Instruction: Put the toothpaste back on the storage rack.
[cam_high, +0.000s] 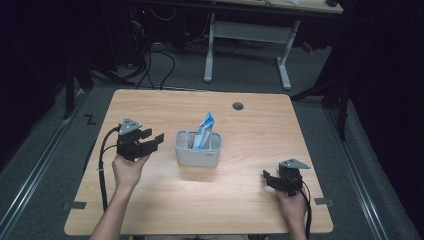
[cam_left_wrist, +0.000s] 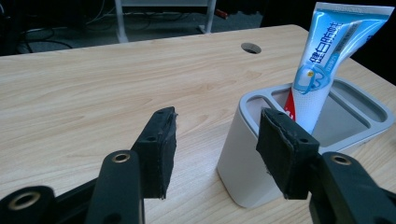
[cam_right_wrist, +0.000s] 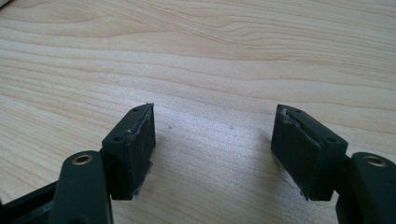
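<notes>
While the left gripper (cam_high: 156, 140) hovers w/ jaws apart & empty just left of the holder (cam_high: 198, 155), the toothpaste tube (cam_high: 204, 131) stands tilted inside it, mid-table; right gripper (cam_high: 269, 179) open too.
</notes>
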